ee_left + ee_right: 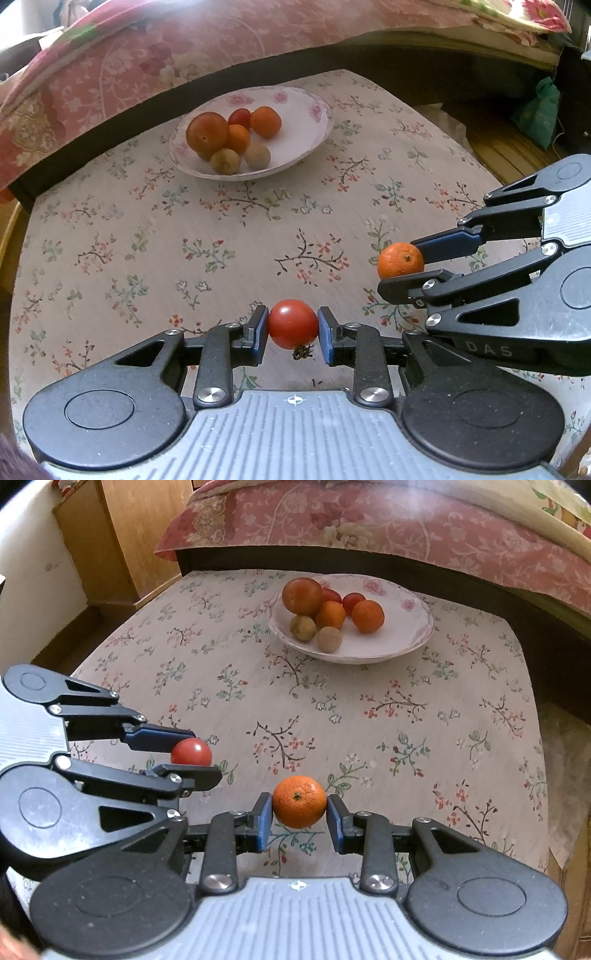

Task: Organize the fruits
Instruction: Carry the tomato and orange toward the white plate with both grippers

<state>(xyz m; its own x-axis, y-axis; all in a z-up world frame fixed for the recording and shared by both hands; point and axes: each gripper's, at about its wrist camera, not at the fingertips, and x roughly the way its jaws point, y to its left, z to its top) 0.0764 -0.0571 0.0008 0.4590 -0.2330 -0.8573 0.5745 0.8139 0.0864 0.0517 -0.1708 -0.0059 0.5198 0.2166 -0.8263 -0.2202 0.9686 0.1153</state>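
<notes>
Left wrist view first: your left hand-held gripper [293, 328] is clamped on a red tomato [292, 324], one blue pad pressed to each side, the dried stem hanging below the fruit. You hold it above the floral tabletop [155, 236], nearer the close edge. To the right, your right hand-held gripper [406, 264] comes in from the side with a mandarin [401, 260] pinched between its fingers, the upper blue pad against the top of the fruit and the black lower finger under it. Farther back on the tabletop sits a white flowered bowl [314, 110]. It holds one large reddish-orange fruit [206, 133], two smaller orange fruits [266, 122], a small red tomato behind them, and two brownish round fruits [225, 161] at the front. Behind the tabletop runs a bed with a pink floral cover [122, 66].

Right wrist view: your right hand-held gripper [299, 808] grips the mandarin [299, 801] squarely, its green stem scar facing you, both blue pads tight on its sides. At the left, the left hand-held gripper [192, 753] pinches the red tomato [191, 752] between its fingers, just beside your own. The bowl [406, 627] sits at the far side of the tabletop [424, 720], well apart from both held fruits, with the same pile inside toward its left half.
</notes>
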